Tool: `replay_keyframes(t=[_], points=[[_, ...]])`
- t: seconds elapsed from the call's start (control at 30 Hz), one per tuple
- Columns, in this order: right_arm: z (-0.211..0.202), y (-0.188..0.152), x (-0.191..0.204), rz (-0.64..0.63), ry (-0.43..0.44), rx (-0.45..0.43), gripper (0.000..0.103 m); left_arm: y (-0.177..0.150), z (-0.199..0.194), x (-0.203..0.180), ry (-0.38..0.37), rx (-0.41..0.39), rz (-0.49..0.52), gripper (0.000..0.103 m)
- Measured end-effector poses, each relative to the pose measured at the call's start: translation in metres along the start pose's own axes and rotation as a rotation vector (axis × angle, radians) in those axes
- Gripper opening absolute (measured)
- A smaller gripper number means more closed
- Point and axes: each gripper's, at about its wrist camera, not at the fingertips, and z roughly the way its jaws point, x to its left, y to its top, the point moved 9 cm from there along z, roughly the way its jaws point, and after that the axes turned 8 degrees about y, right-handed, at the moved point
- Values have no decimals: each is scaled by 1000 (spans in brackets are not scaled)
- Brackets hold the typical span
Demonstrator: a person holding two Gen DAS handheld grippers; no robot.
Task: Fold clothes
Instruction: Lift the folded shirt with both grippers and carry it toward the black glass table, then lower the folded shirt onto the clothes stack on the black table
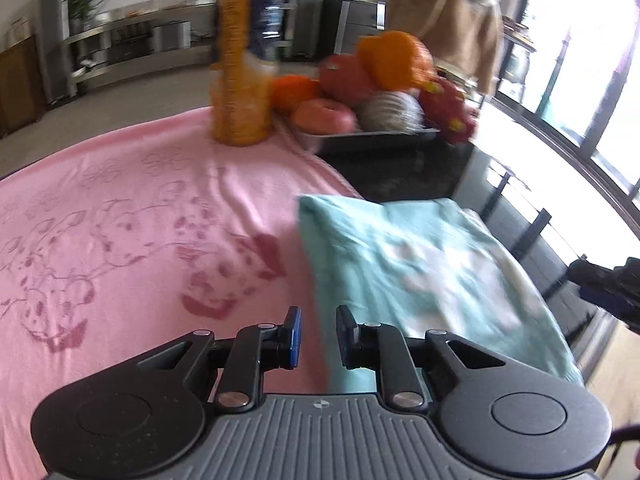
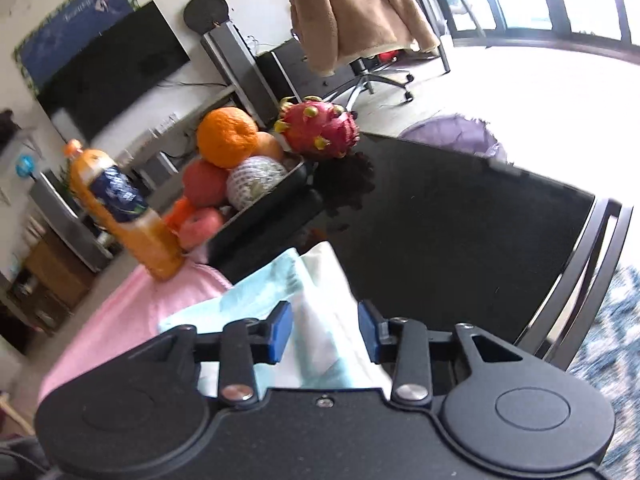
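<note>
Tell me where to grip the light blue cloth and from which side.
Grip the light blue cloth at its near left corner, coming in low from the pink towel side. That edge lies raised and exposed on the towel; the left tool is open just before it.

Beyond the jaws in the right wrist view, a black glossy tabletop filled the middle ground, with a dark chair back at its right edge. Ahead and left of the jaws a dark television hung on a pale wall under a blue poster. Straight ahead, an office chair carried a tan fleece jacket. Bright daylight washed out the floor ahead and to the right. In the left wrist view, tall dark-framed windows ran along the right of the jaws, and a long low shelf unit stood against the wall far ahead to the left.
</note>
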Motion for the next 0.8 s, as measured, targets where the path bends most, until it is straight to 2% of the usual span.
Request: replay_keyframes(t=[0.03, 0.13, 0.2, 0.27, 0.3, 0.33, 0.4, 0.5, 0.53, 0.63, 0.67, 0.7, 0.8], points=[[1, -3, 1, 11, 20, 14, 16, -2, -3, -7, -8, -7, 18, 17], [16, -17, 7, 23, 91, 93, 16, -9, -4, -22, -19, -15, 63, 18], [30, -26, 8, 44, 116, 157, 16, -15, 4, -25, -23, 16, 60, 18], [38, -33, 1, 56, 88, 202, 15, -24, 15, -22, -16, 62, 44, 18], [37, -35, -6, 69, 61, 214, 7, -29, 17, -20, -7, 73, 46, 19], [35, -38, -12, 83, 34, 226, 0, -33, 20, -18, 4, 82, 51, 24], [30, -42, -25, 124, -5, 241, 0, -42, 20, -14, 24, 100, 71, 27], [9, -40, -37, 209, 7, 194, 0, -49, 7, -8, 38, 116, 112, 26], [3, -35, -36, 201, 21, 157, 5, -48, 2, -4, 30, 108, 109, 26], [-15, -21, -31, 175, 62, 48, 9, -30, -10, 14, 16, 73, 27, 27], [-17, -15, -29, 171, 78, 20, 10, -22, -11, 21, 14, 68, -13, 38], [-13, -9, -27, 170, 91, 7, 14, -14, -9, 25, 13, 70, -48, 44], [3, 9, -25, 162, 110, -16, 24, 5, 5, 30, 5, 91, -108, 47]])
